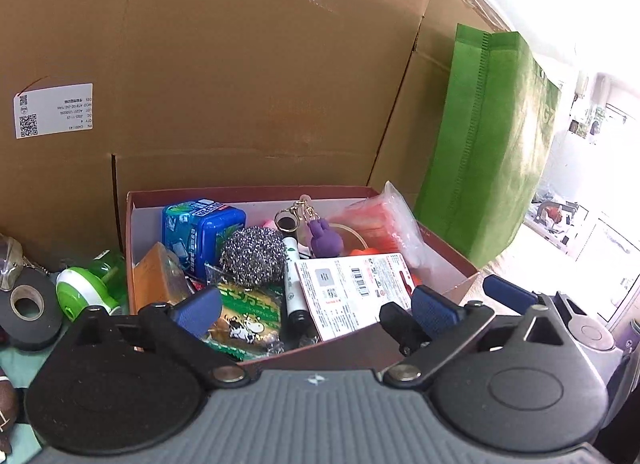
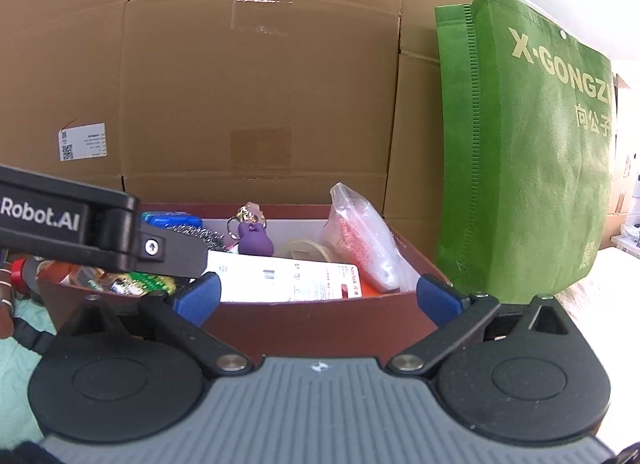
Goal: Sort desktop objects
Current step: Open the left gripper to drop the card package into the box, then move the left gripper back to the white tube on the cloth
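Shallow red-brown cardboard box [image 1: 448, 260] on the table, white inside, packed full: blue printed tin [image 1: 202, 229] at back left, grey steel-wool scourer [image 1: 252, 254] in front of it, purple rabbit keyring [image 1: 322, 238] at back centre, clear plastic bag of pink-red contents [image 1: 380, 219] leaning in the back right corner, white-and-red carded packet [image 1: 352, 292] lying flat at front right, black-capped white marker [image 1: 294, 288] beside it, green snack packet with cartoon cow [image 1: 244, 320] at front left, orange block [image 1: 154, 280] against the left wall. Left gripper [image 1: 316, 310] over the box's near edge, jaws wide apart, nothing between them. Right gripper [image 2: 318, 298] lower, facing the box's near wall [image 2: 320, 324], jaws wide apart, empty. Only the left view shows the grey tape roll [image 1: 28, 306] and green-and-white round gadget [image 1: 86, 288] on the table left of the box. Only the right view shows lettering on the green fabric bag [image 2: 520, 167] standing right of the box.
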`<action>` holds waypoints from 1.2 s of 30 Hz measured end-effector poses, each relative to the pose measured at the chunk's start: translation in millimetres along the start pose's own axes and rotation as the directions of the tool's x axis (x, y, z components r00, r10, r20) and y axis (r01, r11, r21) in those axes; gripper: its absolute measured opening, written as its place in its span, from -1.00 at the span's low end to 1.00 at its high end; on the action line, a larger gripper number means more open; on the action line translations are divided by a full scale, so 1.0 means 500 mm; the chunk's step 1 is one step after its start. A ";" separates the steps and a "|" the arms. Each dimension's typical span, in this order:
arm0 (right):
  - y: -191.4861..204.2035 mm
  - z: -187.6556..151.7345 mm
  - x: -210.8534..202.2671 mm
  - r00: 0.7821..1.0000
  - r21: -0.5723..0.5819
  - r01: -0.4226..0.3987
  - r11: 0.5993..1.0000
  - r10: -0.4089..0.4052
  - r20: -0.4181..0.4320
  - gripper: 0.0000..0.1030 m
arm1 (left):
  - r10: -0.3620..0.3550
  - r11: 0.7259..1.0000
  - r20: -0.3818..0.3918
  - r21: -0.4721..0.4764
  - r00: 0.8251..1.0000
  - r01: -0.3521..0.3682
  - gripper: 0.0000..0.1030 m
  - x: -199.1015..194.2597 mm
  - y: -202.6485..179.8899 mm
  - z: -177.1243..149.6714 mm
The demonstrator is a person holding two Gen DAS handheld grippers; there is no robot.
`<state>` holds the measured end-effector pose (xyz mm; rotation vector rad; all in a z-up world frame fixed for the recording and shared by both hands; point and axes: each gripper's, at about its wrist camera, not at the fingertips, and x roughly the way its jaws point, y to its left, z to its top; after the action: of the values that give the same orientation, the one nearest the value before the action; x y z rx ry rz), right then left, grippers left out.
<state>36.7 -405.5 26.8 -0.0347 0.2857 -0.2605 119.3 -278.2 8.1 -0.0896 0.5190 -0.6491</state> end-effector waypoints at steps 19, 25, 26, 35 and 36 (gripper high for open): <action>0.061 0.000 -0.081 0.998 -0.035 -0.033 0.999 0.031 -0.056 0.96 | -0.005 1.000 -0.010 0.015 1.000 0.005 1.00 -0.073 -0.016 -0.039; 0.087 0.007 -0.116 0.998 -0.052 -0.052 0.997 0.050 -0.043 0.96 | 0.000 1.000 -0.003 0.012 1.000 0.000 1.00 -0.107 -0.017 -0.054; 0.091 0.007 -0.120 0.998 -0.053 -0.056 0.997 0.054 -0.041 0.96 | 0.003 1.000 -0.005 0.013 1.000 -0.003 1.00 -0.112 -0.016 -0.056; 0.145 -0.007 -0.156 0.986 -0.071 -0.164 0.984 0.162 -0.028 0.97 | 0.024 1.000 -0.005 -0.001 1.000 -0.024 1.00 -0.180 0.018 -0.105; 0.156 -0.011 -0.158 0.984 -0.078 -0.177 0.981 0.175 -0.034 0.97 | 0.034 0.999 -0.002 -0.004 0.999 -0.034 1.00 -0.189 0.024 -0.111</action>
<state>-18.7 -309.8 37.8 -0.0850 0.3239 -0.0735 35.3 -207.6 -2.3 -0.0834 0.5222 -0.6152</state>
